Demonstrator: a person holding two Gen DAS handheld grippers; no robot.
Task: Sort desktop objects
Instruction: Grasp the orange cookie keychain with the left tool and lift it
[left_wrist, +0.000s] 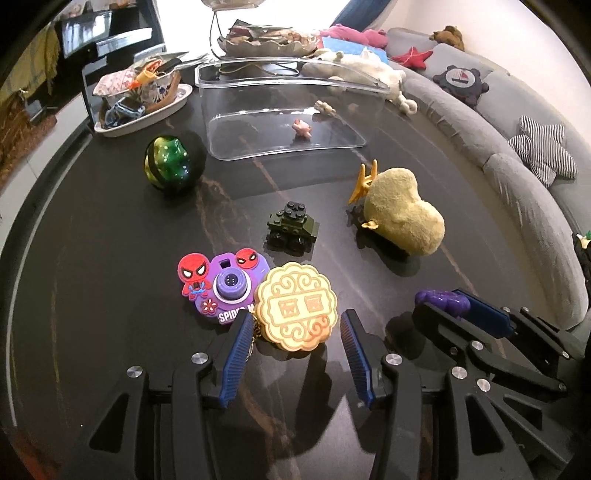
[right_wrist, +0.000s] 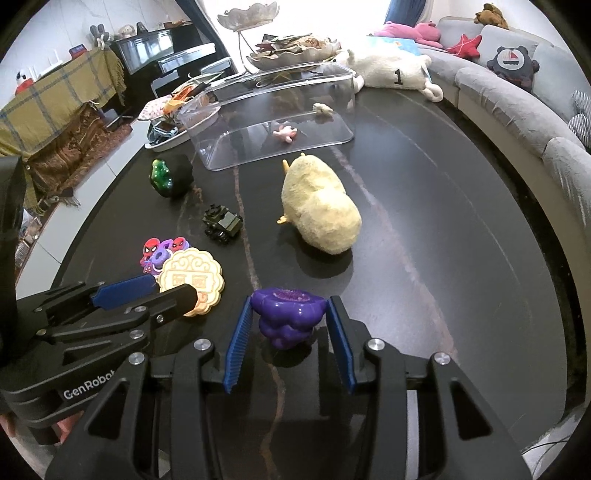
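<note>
A tan mooncake-shaped charm (left_wrist: 297, 306) lies on the dark table between the open fingers of my left gripper (left_wrist: 295, 325), overlapping a purple Spider-Man toy camera (left_wrist: 221, 288). My right gripper (right_wrist: 289, 317) is shut on a purple grape-shaped toy (right_wrist: 288, 314), which also shows in the left wrist view (left_wrist: 443, 301). A clear plastic bin (left_wrist: 284, 110) stands further back with a small pink figure (left_wrist: 302, 128) and a small beige figure (left_wrist: 325, 107) inside. A green block car (left_wrist: 293, 227), a yellow plush (left_wrist: 404, 210) and a green-black ball (left_wrist: 173, 164) lie in between.
A dish of clutter (left_wrist: 140, 99) stands at the back left, a tiered tray (left_wrist: 266, 40) behind the bin, and a white plush (right_wrist: 391, 72) at the back right. A grey sofa (left_wrist: 517, 147) curves around the table's right edge.
</note>
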